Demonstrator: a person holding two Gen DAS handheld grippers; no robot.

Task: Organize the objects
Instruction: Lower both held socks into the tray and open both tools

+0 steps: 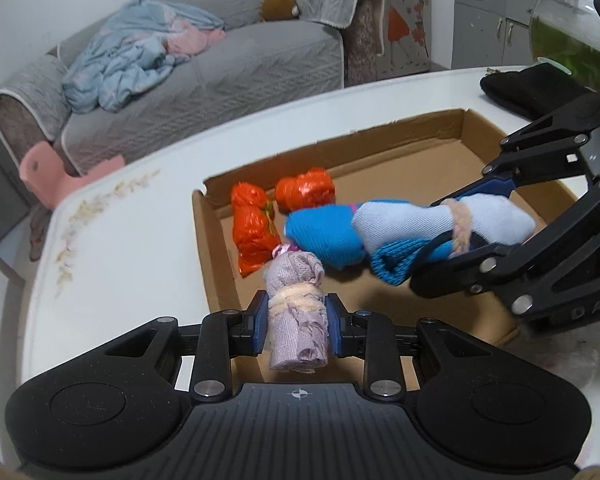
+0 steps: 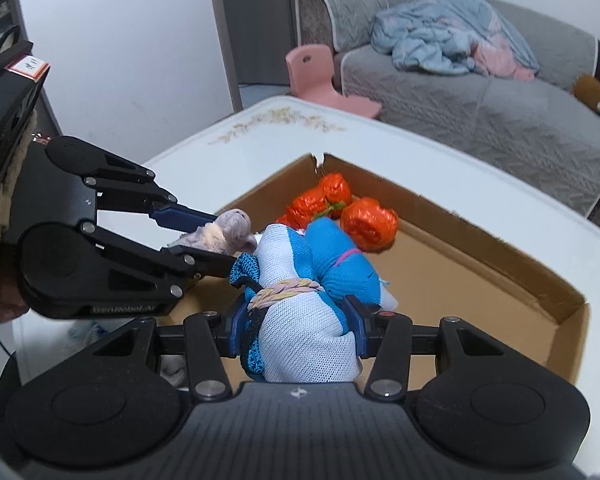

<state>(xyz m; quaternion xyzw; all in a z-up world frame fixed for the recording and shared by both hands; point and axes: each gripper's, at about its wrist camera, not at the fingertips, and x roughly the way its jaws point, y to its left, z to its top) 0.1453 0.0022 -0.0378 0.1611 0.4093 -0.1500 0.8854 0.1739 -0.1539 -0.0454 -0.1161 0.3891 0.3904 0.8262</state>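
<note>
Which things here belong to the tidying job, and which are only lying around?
Part of the job:
- lilac sock roll in left gripper
- blue-white sock bundle in right gripper
- cardboard tray
- orange bundles

Lying about:
- sofa with blue blanket
- pink chair
- black cloth

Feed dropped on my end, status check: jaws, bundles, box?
Left gripper shut on lilac sock roll. Right gripper shut on white-blue sock bundle. Both over cardboard box; orange bundles in corner.

A home living room: a grey quilted sofa (image 1: 204, 76) strewn with a crumpled blue blanket (image 1: 128, 68), a small pink chair (image 2: 324, 80), and a white floral-patterned table (image 1: 112, 248)
</note>
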